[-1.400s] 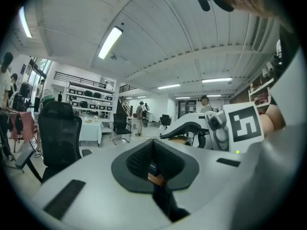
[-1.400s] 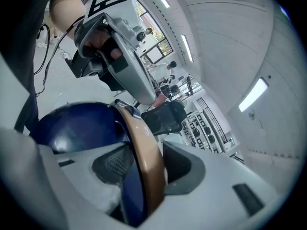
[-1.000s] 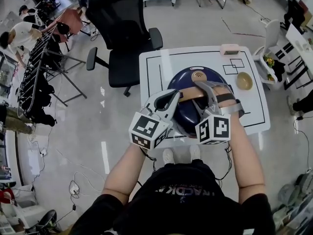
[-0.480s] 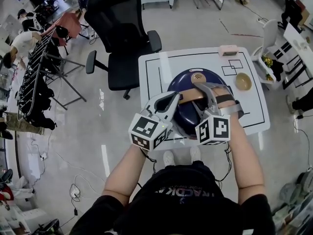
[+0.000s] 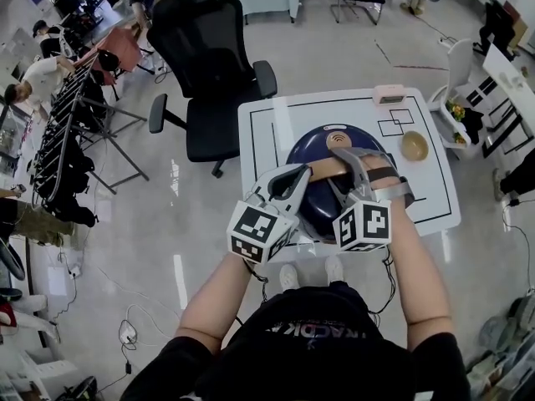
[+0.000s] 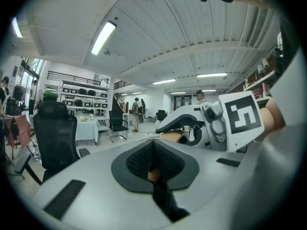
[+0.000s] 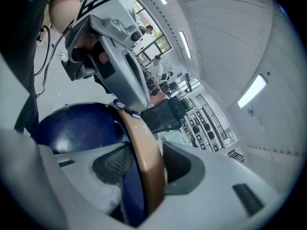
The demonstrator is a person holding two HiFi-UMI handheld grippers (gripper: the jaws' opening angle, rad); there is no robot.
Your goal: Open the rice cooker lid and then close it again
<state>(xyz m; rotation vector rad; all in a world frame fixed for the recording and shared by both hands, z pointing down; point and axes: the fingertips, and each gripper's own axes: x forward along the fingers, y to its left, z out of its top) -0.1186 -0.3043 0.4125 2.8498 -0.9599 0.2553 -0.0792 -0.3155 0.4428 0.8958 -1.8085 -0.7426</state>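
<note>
A dark blue rice cooker with its lid down stands on the white table. A tan carrying handle arches over the lid. My right gripper comes from the near side and is shut on this handle, which fills the gap between its pads. My left gripper is shut, its tips against the handle's left end; a sliver of tan shows between its pads. In the right gripper view the blue lid lies just below.
A tan bowl and a pink box sit on the table beyond and right of the cooker. A black office chair stands at the table's far left. A white side cart is to the right.
</note>
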